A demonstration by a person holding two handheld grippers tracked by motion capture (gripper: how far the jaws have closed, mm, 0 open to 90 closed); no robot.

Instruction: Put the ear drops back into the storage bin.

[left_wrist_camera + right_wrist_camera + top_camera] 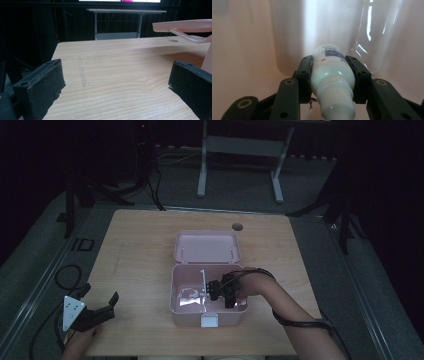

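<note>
White plastic bottle (332, 75) with a ribbed white cap and a blue label sits clamped between the two black jaws of the right gripper (332, 77), cap end toward the camera, label end pointing away at the pale pink inner wall. In the high view the right gripper (223, 290) is down inside the open pink plastic box (208, 309), in its right-hand compartment, just beside the thin white divider (203, 284) that splits the box. Bottle itself too small and dark to pick out from above. Left compartment holds something pale and shiny, can't tell what. Pink hinged lid (207, 247) lies open flat on the far side of the box; white latch (209, 321) on the near wall. Right forearm (295, 317) comes in from the bottom right with a black cable looped around it.

Box sits about mid-table on the light wooden table (140, 245). Left gripper (102, 307) well apart from the box, near the front left corner, jaws spread wide with nothing between them; grey three-cornered plate (71, 312) on top. Left gripper view: bare wood between the spread jaws, lid edge (183, 25) at upper right. Dark floor, grey table legs (202, 167) beyond
</note>
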